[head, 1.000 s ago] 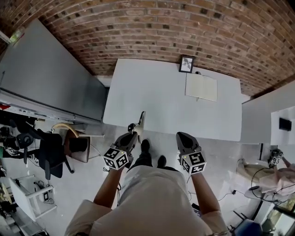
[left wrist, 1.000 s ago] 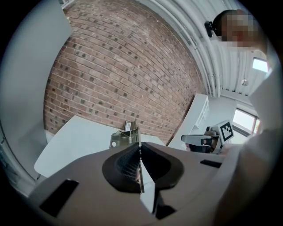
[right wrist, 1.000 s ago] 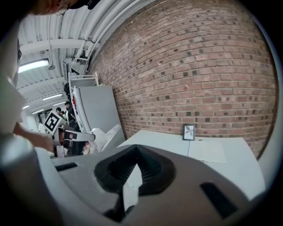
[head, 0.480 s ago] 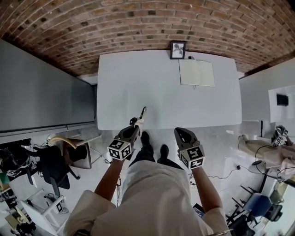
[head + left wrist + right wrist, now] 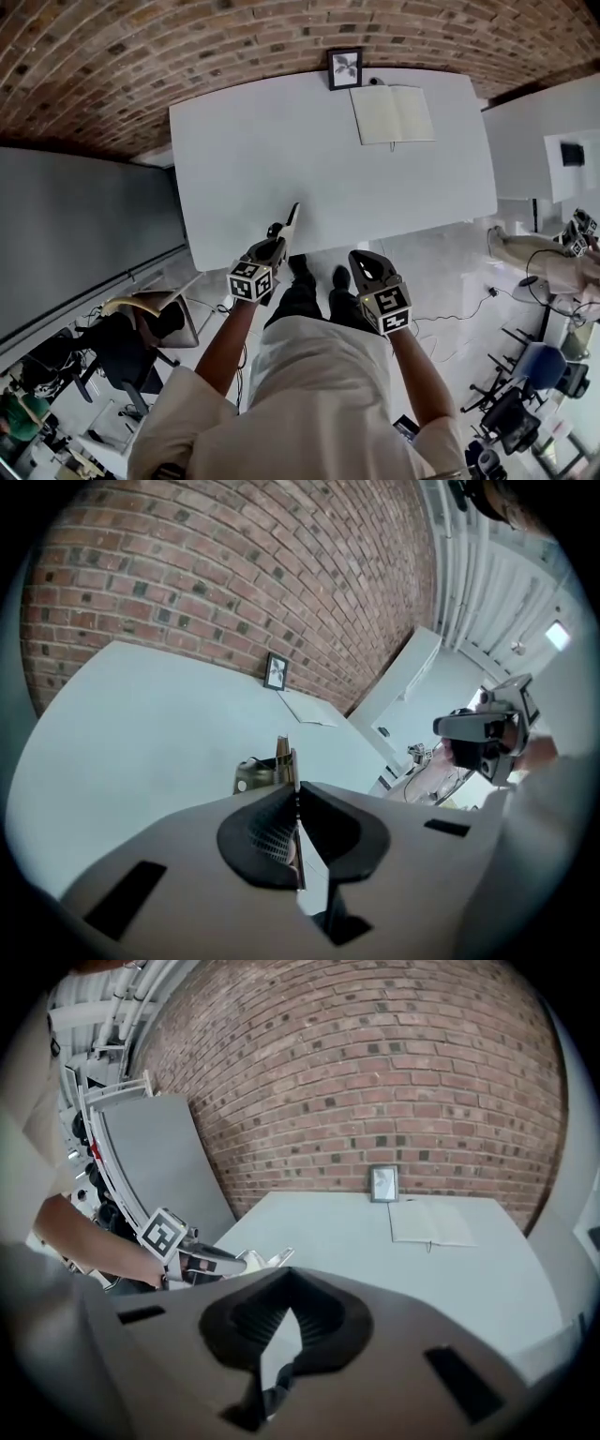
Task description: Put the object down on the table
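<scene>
Head view looks steeply down; both gripper views share the white table (image 5: 281,141).

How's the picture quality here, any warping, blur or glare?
Head view: heavy fisheye, brick wall and table edges bow; even light, no glare. Left gripper view: black corners, clamped thin object slightly soft. Right gripper view: black corners, notebook fairly clear.

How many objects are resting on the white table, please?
2: a small black-framed picture standing at the far edge, and an open cream notebook lying beside it. Smaller items may escape view.
</scene>
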